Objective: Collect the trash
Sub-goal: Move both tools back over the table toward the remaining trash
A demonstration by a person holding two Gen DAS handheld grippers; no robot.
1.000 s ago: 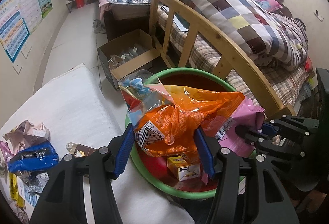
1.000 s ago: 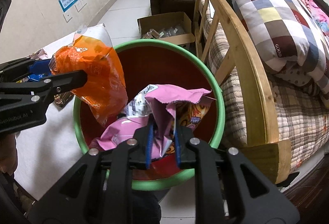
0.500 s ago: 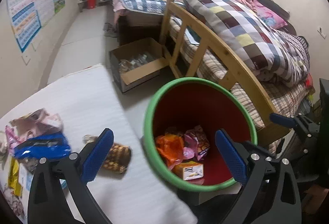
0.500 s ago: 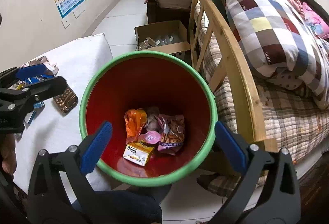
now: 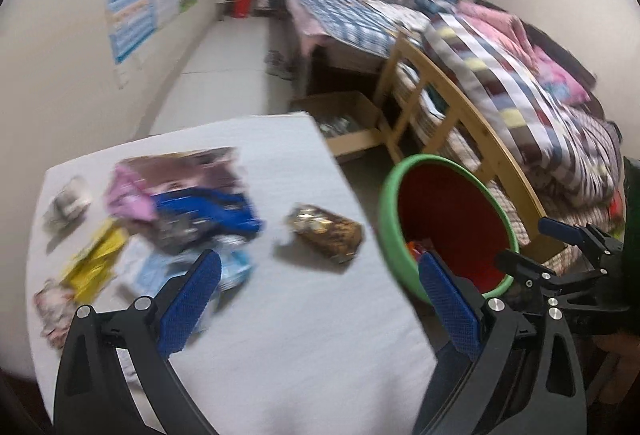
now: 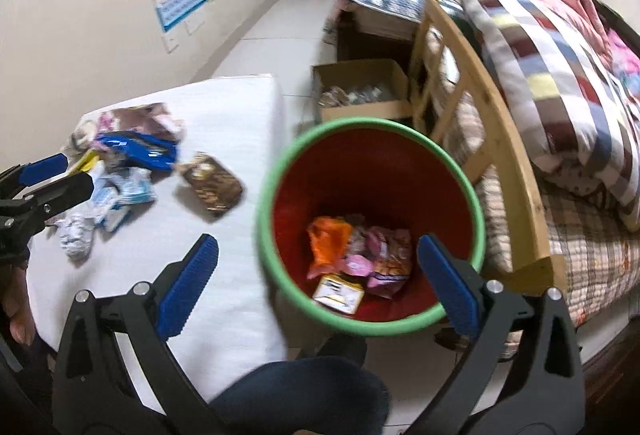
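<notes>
A red bin with a green rim (image 6: 280, 163) stands on the floor beside a white table (image 5: 304, 335). In it lie an orange wrapper (image 6: 326, 245), pink wrappers (image 6: 384, 255) and a small yellow box (image 6: 338, 293). On the table lie a brown wrapper (image 5: 326, 231), a blue wrapper (image 5: 208, 209) and several other wrappers (image 5: 92, 263). My left gripper (image 5: 318, 309) is open and empty above the table's right part. My right gripper (image 6: 316, 291) is open and empty above the bin's near-left rim. The bin also shows in the left wrist view (image 5: 386, 203).
A wooden bed frame (image 6: 500, 155) with a checked quilt (image 6: 560, 75) runs along the right of the bin. An open cardboard box (image 6: 360, 91) sits on the floor beyond the bin. The person's knee (image 6: 304, 395) is below the right gripper.
Both grippers opened and dropped the orange and pink wrappers into the bin. Both views have since swung left, and the left gripper now hangs over the table.
</notes>
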